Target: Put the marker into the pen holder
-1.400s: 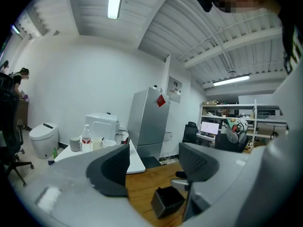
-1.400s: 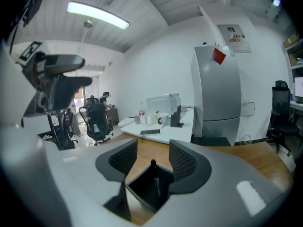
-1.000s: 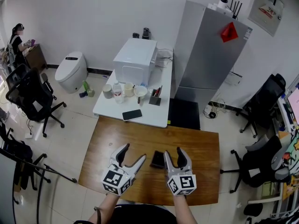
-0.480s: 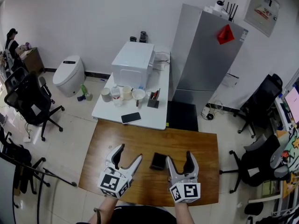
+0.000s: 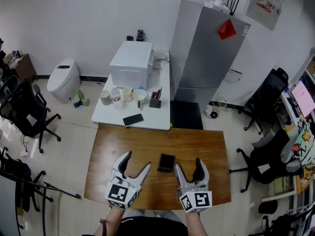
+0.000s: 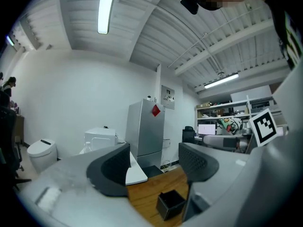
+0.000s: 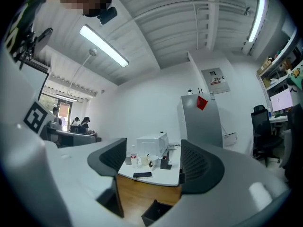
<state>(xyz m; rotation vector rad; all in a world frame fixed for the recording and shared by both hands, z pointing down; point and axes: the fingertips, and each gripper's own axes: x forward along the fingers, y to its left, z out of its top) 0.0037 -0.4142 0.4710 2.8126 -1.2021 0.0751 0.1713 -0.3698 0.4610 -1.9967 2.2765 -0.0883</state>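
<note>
Both the left gripper [image 5: 139, 160] and right gripper [image 5: 187, 163] gape empty, the holder [image 5: 167, 162] sits on the table [image 5: 209, 144] just ahead between them, and no marker shows, so it is probably best to find it first, then clamp it mid-barrel.

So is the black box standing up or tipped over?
Standing up: the black box sits flat on the wooden table, with its open top facing up.
</note>
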